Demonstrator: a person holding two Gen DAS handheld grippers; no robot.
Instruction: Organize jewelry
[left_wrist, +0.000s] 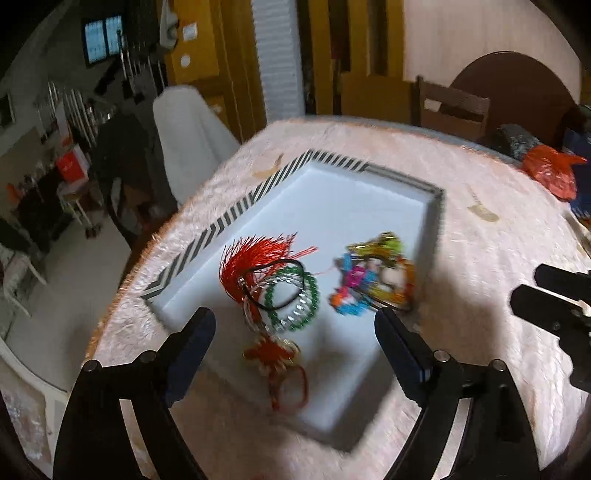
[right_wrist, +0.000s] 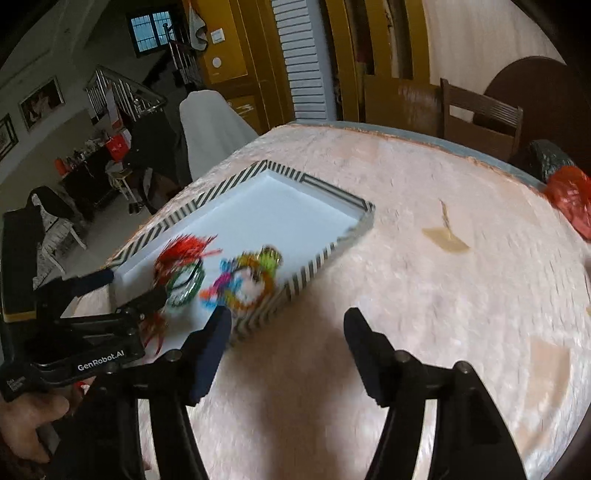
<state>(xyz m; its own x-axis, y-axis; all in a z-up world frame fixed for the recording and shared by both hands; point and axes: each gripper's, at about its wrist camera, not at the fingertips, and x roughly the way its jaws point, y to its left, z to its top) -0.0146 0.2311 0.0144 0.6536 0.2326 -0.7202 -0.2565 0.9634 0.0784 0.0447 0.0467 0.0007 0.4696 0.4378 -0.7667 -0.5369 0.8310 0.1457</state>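
A white tray with a black-and-white striped rim (left_wrist: 236, 214) (right_wrist: 325, 258) lies on the pink table. In it lie a red tassel with a knot charm (left_wrist: 258, 258) (right_wrist: 184, 247), a green bead bracelet (left_wrist: 295, 299) (right_wrist: 184, 284) and a heap of colourful bracelets (left_wrist: 373, 277) (right_wrist: 247, 280). My left gripper (left_wrist: 295, 332) is open and empty, hovering over the tray's near end above the tassel charm. My right gripper (right_wrist: 288, 332) is open and empty, over the table just right of the tray's near corner. The left gripper also shows in the right wrist view (right_wrist: 122, 291).
A red plastic bag (left_wrist: 550, 173) (right_wrist: 569, 199) and dark objects lie at the table's far right edge. Brown stains (right_wrist: 447, 240) mark the cloth. A white-covered chair (left_wrist: 188, 140) and wooden chairs (right_wrist: 480, 114) stand beyond the table.
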